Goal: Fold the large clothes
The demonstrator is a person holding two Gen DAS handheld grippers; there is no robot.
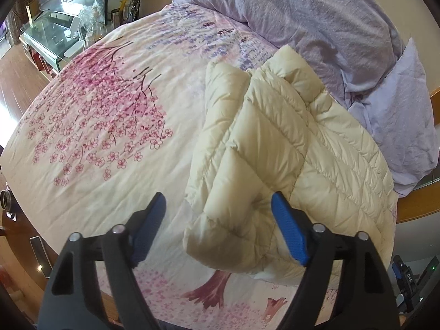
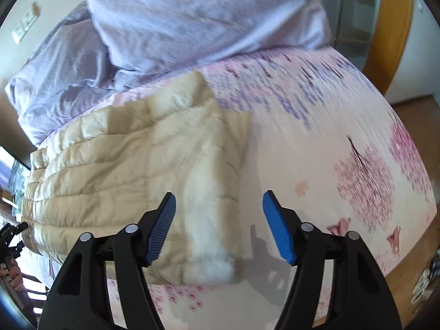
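Both grippers, left [image 1: 218, 228] and right [image 2: 219, 225], fingers apart, holding nothing. Jacket [image 1: 288, 148] lying partly folded on bed [image 1: 110, 178], near duvet [image 1: 316, 22]. Next: pinch near hem corners deep, lift evenly, fold toward collar, avoid snagging sheet.

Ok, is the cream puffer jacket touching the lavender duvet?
Touching. The left wrist view shows the jacket with its far edge lying directly against the rumpled duvet, no floral sheet showing between them.

Jacket [image 2: 115, 192] surface: smeared by motion blur in the right wrist view, quilting lost near its white edge.
Bed sheet [image 2: 316, 126] print: streaked.
Glass stand [image 1: 46, 33] clutter: too small to identify.
Pillow [image 1: 407, 115]: cut by the fisheye rim.
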